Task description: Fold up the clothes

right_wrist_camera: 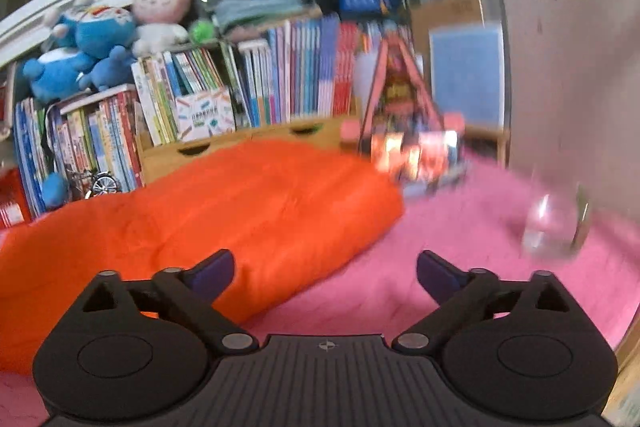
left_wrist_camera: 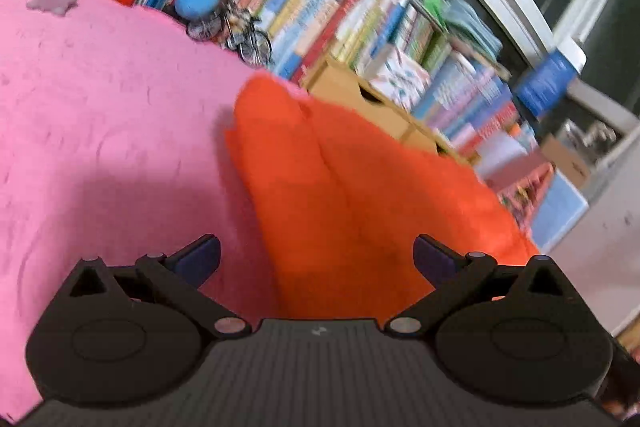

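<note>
The orange garment (left_wrist_camera: 360,195) is taken as the landmark; it lies bunched in a thick fold on the pink blanket (left_wrist_camera: 100,115), with its far edge against the bookshelf (left_wrist_camera: 360,27). To its left, only bare blanket is seen. Above the garment's near end the left gripper (left_wrist_camera: 316,259) is held with its jaws wide apart and nothing between them. At the garment's right edge the right gripper (right_wrist_camera: 325,273) is likewise seen spread, empty, one finger over the cloth and the other over the blanket. Right of the garment a clear glass object (right_wrist_camera: 556,227) rests on the blanket; it could be knocked over if cloth is swung that way. Several layers could also be pinched together, spoiling the fold.
</note>
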Action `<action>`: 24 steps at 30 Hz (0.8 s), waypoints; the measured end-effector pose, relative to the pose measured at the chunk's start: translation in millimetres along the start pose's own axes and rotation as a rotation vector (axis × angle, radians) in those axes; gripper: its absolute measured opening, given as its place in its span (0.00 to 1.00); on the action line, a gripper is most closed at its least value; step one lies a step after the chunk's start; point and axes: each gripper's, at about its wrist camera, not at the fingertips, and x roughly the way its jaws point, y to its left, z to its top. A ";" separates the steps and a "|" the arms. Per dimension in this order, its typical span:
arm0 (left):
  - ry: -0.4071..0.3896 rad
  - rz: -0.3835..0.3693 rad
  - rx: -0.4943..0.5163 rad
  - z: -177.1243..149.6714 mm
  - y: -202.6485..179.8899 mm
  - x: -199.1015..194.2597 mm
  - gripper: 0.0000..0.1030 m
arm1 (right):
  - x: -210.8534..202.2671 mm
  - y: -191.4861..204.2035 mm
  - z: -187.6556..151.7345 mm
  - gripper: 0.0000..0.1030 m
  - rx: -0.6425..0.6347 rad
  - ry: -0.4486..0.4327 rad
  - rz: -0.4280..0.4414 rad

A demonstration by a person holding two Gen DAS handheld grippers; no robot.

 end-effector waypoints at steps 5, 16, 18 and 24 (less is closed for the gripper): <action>0.075 -0.018 -0.099 23.1 10.8 41.8 0.93 | 51.3 -32.4 42.3 1.00 0.000 0.000 0.057; 0.039 -0.013 0.054 69.5 26.8 25.7 0.72 | 108.5 1.0 26.7 0.63 -0.095 0.362 0.296; 0.047 -0.012 0.077 77.0 29.9 27.3 0.83 | 86.3 15.1 22.0 0.64 -0.179 0.381 0.365; 0.069 0.019 0.134 84.8 29.5 53.6 0.84 | 63.5 -4.2 84.8 1.00 -0.211 0.177 0.379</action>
